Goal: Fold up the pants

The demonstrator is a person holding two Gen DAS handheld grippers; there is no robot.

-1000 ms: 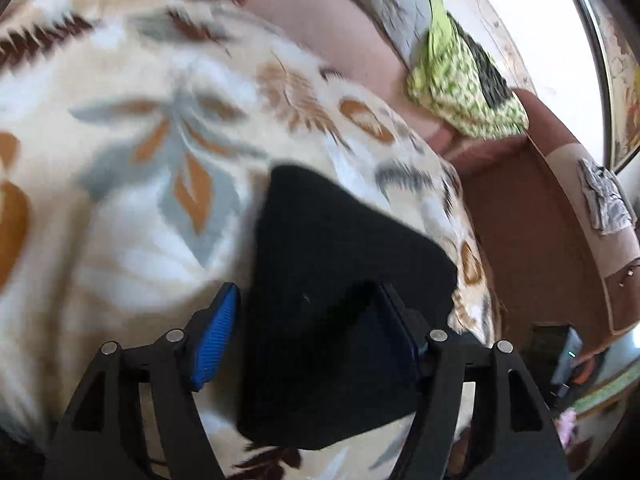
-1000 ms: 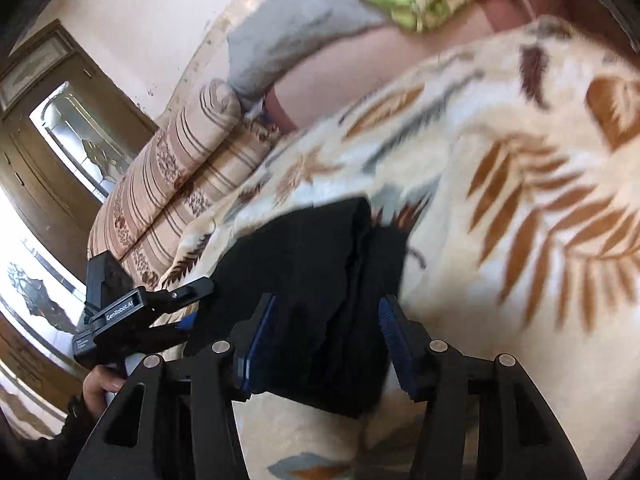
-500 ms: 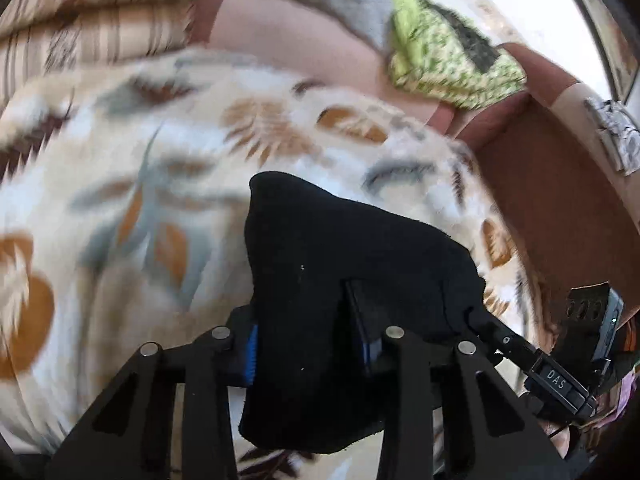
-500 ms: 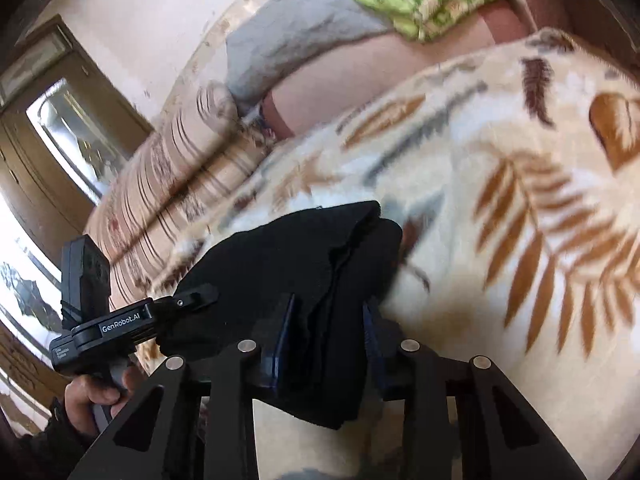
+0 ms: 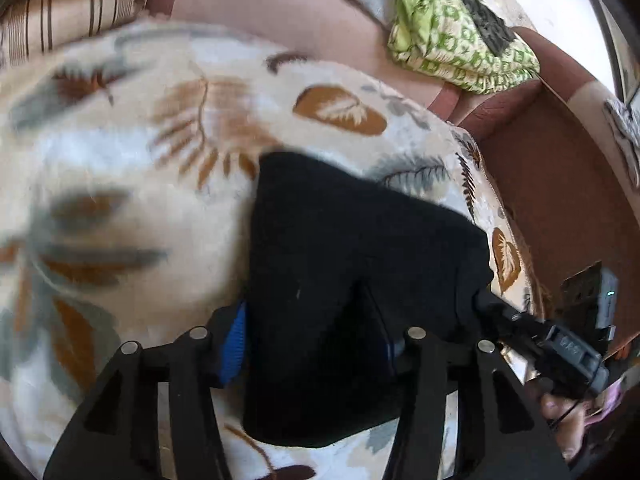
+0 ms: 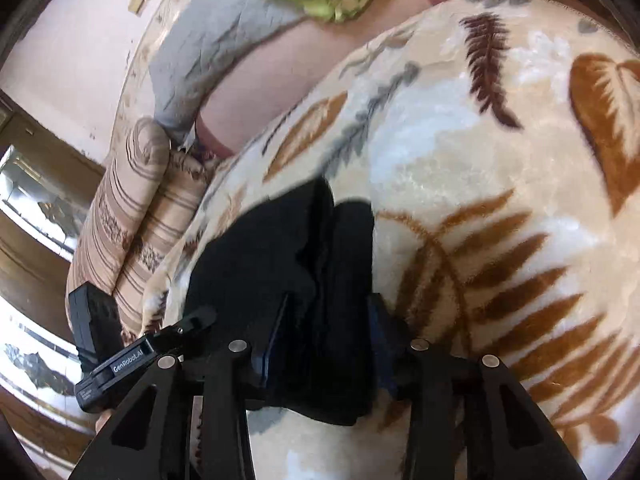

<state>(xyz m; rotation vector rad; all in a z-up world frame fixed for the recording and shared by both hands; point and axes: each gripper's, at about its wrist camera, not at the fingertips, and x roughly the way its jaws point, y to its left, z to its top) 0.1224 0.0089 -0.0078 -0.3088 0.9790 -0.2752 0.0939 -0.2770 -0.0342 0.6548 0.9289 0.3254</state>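
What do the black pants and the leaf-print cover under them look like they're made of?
Black pants: matte, thick, soft knit or fleece by the look; no sheen, fuzzy edges, bulky rounded folds. Exact fibre unclear.
Leaf-print cover: plush, velvety pile, likely a synthetic fleece blanket; the nap catches light in shiny patches and looks furry along the printed leaves.

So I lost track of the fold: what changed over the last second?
Both tongs, left and right, closed on the folded black pants, slid them across the leaf-print blanket, and are now opening, the pants between them. The pants stayed folded on the blanket.
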